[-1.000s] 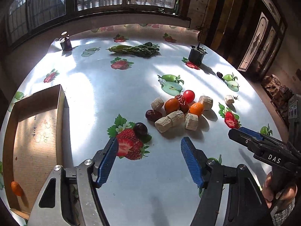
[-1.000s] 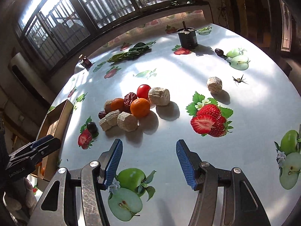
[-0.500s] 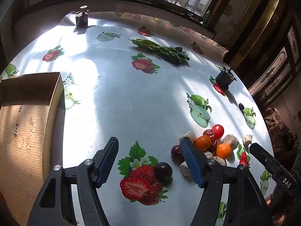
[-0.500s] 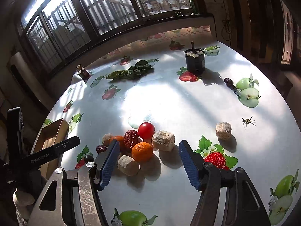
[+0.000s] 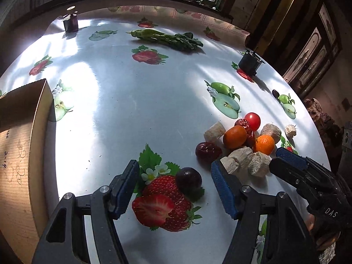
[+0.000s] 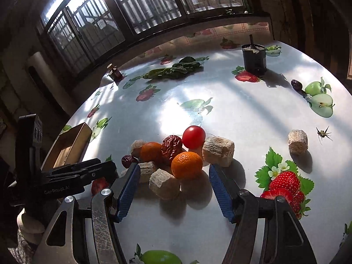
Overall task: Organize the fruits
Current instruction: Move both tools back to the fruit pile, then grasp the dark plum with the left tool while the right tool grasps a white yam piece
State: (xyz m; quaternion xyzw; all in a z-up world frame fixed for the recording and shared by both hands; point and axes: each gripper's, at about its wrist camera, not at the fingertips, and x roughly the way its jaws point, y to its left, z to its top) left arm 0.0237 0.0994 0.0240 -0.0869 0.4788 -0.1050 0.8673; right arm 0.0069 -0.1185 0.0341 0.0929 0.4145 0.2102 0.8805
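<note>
My left gripper [image 5: 173,189] tilts down, jaws apart and just closing, around a dark plum [image 5: 188,178]. My right gripper [image 6: 173,189], jaws apart, frames an orange [image 6: 186,165].

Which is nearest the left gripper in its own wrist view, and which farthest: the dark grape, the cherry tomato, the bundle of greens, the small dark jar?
1. Dark grape: between the open jaws of the left gripper, toward the right one.
2. Cherry tomato: at the pile's far edge, to the right.
3. Bundle of greens: far across the table, centre.
4. Small dark jar: far-left edge.
</note>
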